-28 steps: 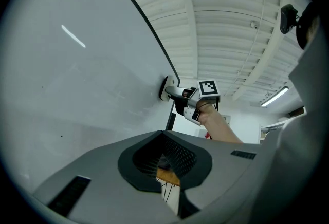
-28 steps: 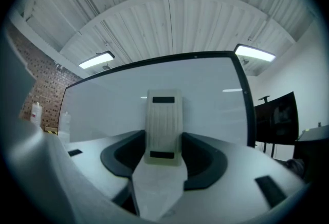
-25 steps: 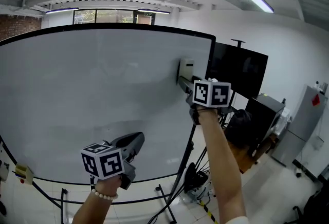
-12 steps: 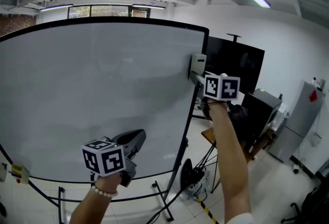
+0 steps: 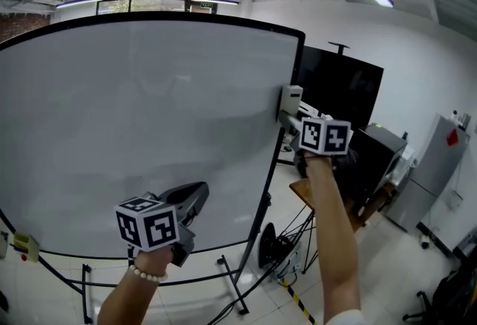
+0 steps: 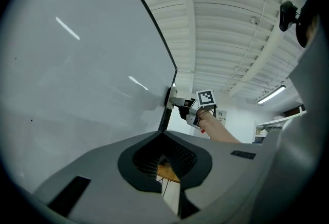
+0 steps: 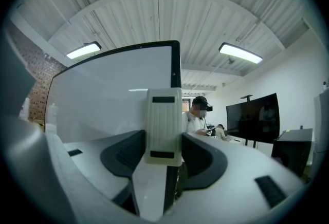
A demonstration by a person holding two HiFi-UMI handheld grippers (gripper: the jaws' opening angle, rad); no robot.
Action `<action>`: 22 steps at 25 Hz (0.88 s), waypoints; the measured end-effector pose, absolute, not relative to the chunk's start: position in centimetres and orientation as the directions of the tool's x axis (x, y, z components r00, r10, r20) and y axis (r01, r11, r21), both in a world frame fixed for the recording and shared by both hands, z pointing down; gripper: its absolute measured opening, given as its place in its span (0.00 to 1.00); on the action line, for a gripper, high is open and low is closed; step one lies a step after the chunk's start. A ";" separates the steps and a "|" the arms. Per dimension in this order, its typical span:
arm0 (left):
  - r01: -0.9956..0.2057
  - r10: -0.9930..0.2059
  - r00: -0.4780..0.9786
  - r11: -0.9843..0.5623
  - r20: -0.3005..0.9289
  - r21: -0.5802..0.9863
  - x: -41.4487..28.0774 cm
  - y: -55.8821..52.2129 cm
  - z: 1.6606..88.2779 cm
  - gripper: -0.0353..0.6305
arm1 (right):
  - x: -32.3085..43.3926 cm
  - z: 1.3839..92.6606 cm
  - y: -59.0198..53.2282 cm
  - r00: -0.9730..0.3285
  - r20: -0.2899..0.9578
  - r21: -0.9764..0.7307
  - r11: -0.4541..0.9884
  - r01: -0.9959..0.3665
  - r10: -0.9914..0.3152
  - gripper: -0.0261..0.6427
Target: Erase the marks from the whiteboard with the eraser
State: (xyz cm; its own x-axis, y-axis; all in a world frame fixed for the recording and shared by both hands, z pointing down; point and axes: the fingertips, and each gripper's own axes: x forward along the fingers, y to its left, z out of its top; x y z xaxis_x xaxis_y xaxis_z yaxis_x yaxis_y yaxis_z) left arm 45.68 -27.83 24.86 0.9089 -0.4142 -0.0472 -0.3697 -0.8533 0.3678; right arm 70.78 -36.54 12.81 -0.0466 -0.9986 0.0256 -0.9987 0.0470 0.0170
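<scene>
The big whiteboard (image 5: pixel 134 130) in a black frame fills the left and middle of the head view; its surface looks nearly clean, with one tiny dark speck (image 6: pixel 31 120) in the left gripper view. My right gripper (image 5: pixel 288 119) is shut on the pale ribbed eraser (image 5: pixel 290 101), which presses against the board's right edge at mid height. In the right gripper view the eraser (image 7: pixel 163 126) stands upright between the jaws. My left gripper (image 5: pixel 194 198) hangs low before the board's bottom part, shut and holding nothing, apart from the surface.
A black screen on a stand (image 5: pixel 344 103) is right behind the board's right edge. A brown desk (image 5: pixel 304 193), the board's stand legs and cables (image 5: pixel 272 256) lie below. A grey cabinet (image 5: pixel 434 171) stands far right. A person with a headset (image 7: pixel 197 114) is beyond the board.
My right gripper has carried the eraser rightward across the board to its right frame. The left gripper has stayed low, almost still.
</scene>
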 end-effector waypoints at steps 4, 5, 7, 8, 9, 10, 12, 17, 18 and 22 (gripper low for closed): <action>-0.366 -0.409 0.911 -0.852 -0.042 0.373 45.8 -27.8 25.3 0.05 | 70.8 15.7 -36.5 -0.065 0.041 -0.009 0.064 -0.998 -0.997 0.41; -0.365 -0.409 0.912 -0.852 -0.040 0.376 45.9 -27.8 25.5 0.05 | 70.8 16.4 -36.6 -0.067 0.045 -0.010 0.066 -0.998 -0.997 0.41; -0.365 -0.408 0.912 -0.850 -0.036 0.379 45.9 -27.7 25.7 0.05 | 70.6 17.7 -36.7 -0.075 0.045 -0.019 0.075 -0.997 -0.996 0.41; -0.365 -0.407 0.913 -0.850 -0.034 0.379 45.9 -27.6 25.8 0.05 | 70.5 18.1 -36.8 -0.080 0.041 -0.025 0.079 -0.997 -0.996 0.41; -0.364 -0.406 0.913 -0.850 -0.033 0.380 45.8 -27.6 25.8 0.05 | 70.2 18.4 -36.8 -0.084 0.034 -0.032 0.083 -0.996 -0.996 0.41; -0.363 -0.405 0.914 -0.851 -0.033 0.380 45.7 -27.5 25.8 0.05 | 69.9 18.6 -36.8 -0.088 0.023 -0.038 0.087 -0.995 -0.996 0.41; -0.362 -0.404 0.914 -0.851 -0.035 0.382 45.5 -27.4 25.9 0.05 | 69.1 18.4 -36.8 -0.101 -0.002 -0.044 0.101 -0.994 -0.995 0.41; -0.374 -0.418 0.908 -0.844 -0.034 0.384 45.2 -27.2 25.8 0.05 | 67.2 17.2 -36.8 -0.070 -0.010 0.015 0.070 -0.997 -0.998 0.41; -0.382 -0.426 0.904 -0.841 -0.034 0.384 44.9 -27.2 25.8 0.05 | 66.7 17.0 -36.7 -0.065 -0.013 0.019 0.065 -0.998 -0.998 0.41; -0.415 -0.459 0.888 -0.826 -0.029 0.382 42.6 -27.5 25.8 0.05 | 64.0 16.8 -36.7 -0.080 -0.016 0.003 0.080 -0.997 -0.997 0.41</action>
State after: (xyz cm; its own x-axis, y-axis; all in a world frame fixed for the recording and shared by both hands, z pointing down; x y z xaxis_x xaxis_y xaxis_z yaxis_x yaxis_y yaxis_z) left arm 42.65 -27.49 25.78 0.8877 -0.4595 -0.0294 -0.4148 -0.8258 0.3821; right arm 63.98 -36.70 16.82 -0.0798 -0.9967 -0.0160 -0.9968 0.0798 0.0032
